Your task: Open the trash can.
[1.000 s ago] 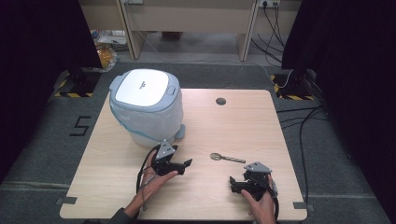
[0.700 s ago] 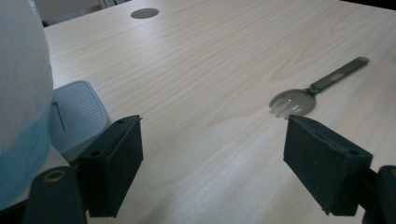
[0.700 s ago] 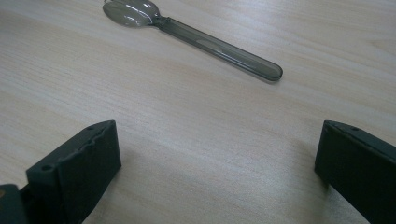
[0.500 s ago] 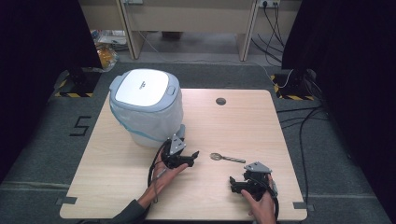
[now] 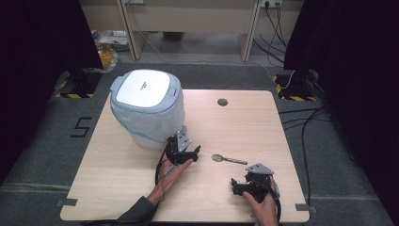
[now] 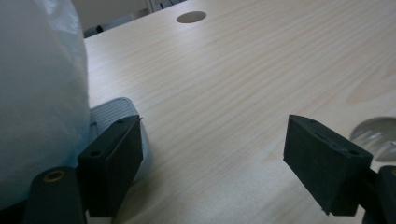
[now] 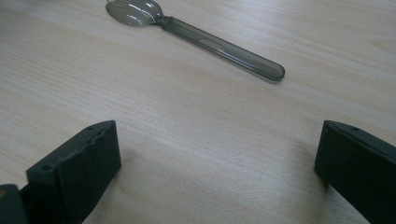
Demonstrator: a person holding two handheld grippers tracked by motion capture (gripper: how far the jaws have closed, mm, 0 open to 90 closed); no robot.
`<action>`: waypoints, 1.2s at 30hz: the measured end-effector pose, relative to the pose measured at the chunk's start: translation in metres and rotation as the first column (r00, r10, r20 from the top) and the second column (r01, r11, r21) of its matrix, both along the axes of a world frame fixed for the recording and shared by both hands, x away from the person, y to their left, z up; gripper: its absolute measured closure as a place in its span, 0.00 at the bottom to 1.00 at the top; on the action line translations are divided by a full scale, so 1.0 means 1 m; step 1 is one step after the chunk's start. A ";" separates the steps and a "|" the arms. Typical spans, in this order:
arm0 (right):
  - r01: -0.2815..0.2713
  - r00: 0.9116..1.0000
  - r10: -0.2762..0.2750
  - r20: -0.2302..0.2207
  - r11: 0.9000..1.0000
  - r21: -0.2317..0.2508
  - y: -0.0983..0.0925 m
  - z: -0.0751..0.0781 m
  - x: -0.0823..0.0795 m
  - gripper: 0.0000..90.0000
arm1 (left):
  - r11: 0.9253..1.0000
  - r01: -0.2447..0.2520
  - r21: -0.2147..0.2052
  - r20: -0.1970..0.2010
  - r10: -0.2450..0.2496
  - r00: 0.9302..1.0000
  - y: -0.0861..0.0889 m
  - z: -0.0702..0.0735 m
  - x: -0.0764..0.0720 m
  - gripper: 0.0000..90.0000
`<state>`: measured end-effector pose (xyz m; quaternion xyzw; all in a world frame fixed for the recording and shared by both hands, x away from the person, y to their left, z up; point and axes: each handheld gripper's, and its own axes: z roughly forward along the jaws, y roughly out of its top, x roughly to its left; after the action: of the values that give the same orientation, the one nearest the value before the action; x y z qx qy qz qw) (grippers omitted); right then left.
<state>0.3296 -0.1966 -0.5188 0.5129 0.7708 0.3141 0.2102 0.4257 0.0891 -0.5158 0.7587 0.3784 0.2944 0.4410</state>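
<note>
A bin [image 5: 147,106] with a white lid and a pale plastic liner stands at the table's back left. A grey see-through spoon [image 5: 228,159] lies on the wood right of centre. My left gripper [image 5: 194,154] sits by the bin's base, open; its jaws have just been closing a little with nothing between them. In the left gripper view the gripper [image 6: 217,144] frames bare wood, with the bin's liner [image 6: 37,88] and grey foot pedal [image 6: 112,109] at the left and the spoon's bowl [image 6: 376,135] at the right edge. My right gripper [image 5: 235,187] rests open near the front edge; in its own view the gripper [image 7: 215,149] faces the spoon [image 7: 205,42], well short of it.
The wooden table [image 5: 244,127] has a round cable hole [image 5: 222,102] near its back edge. Cables trail from both grippers. Dark carpet with floor markings surrounds the table, and cabinets stand behind it.
My left hand has carried its gripper forward and slightly right, closer to the bin's base. The right gripper and the spoon have stayed put.
</note>
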 end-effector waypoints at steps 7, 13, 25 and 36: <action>0.000 1.000 0.000 0.000 1.000 0.000 0.000 0.000 0.000 0.00 | 0.999 -0.023 0.033 0.009 0.023 1.000 -0.003 0.001 0.004 0.27; -0.001 1.000 0.001 0.000 1.000 0.000 0.000 0.000 0.000 0.00 | 0.997 -0.049 0.064 -0.001 0.049 0.999 -0.006 -0.002 0.006 0.29; -0.002 1.000 0.002 -0.001 1.000 0.001 0.000 0.000 0.000 0.00 | 0.990 -0.044 0.131 -0.018 0.047 0.999 -0.008 -0.003 0.008 0.30; -0.011 1.000 0.011 0.003 1.000 -0.003 0.001 0.000 -0.001 0.00 | 0.984 -0.041 0.171 -0.044 0.049 0.998 -0.010 -0.004 0.012 0.33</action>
<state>0.3287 -0.1961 -0.5189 0.5080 0.7736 0.3149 0.2104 0.4374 0.0793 -0.5202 0.7916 0.3797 0.3171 0.3587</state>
